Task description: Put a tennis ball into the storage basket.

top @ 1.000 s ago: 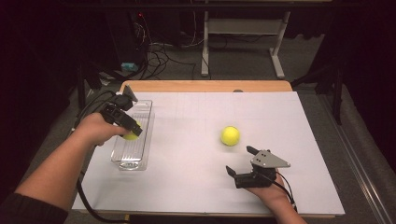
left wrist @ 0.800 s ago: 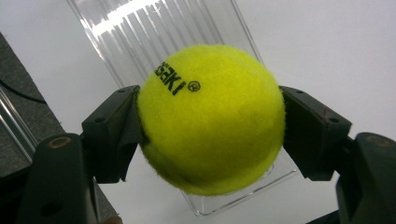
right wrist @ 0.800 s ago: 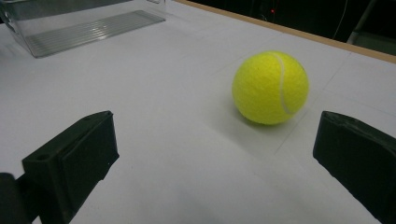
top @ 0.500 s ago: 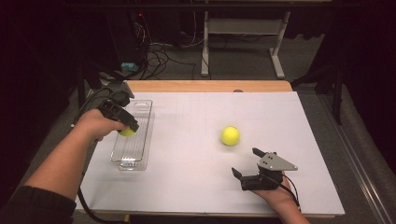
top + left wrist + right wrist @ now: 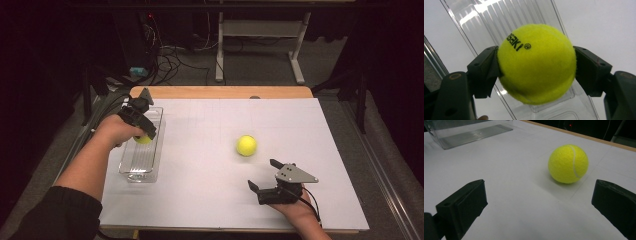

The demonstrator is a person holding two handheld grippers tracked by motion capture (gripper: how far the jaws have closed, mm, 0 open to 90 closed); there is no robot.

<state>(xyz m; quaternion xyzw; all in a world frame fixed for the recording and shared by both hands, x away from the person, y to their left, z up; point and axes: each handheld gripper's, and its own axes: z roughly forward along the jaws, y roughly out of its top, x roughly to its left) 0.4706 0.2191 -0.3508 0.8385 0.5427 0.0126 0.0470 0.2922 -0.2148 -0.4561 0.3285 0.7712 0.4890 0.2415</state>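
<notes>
- Two tennis balls: left gripper (image 5: 536, 72) clamps held ball (image 5: 537, 63) over clear tray (image 5: 133, 170).
- Right gripper (image 5: 539, 202) jaws apart, loose ball (image 5: 568, 163) well right of tray.

Desk (image 5: 210, 130) with a white top and a strip of light wood along the far edge, seen from above against dark floor. Lying on it near the left edge: a clear plastic tray (image 5: 131, 167), long and narrow, ribbed along the bottom, set lengthwise from near to far. Right of centre, well apart from the tray: a yellow tennis ball (image 5: 246, 145), resting alone on the bare white surface with a soft shadow beneath, its white seam turned toward the near right. Toward the near right corner: a hand (image 5: 296, 207) resting on the top. Faint grid lines across the white surface.
</notes>
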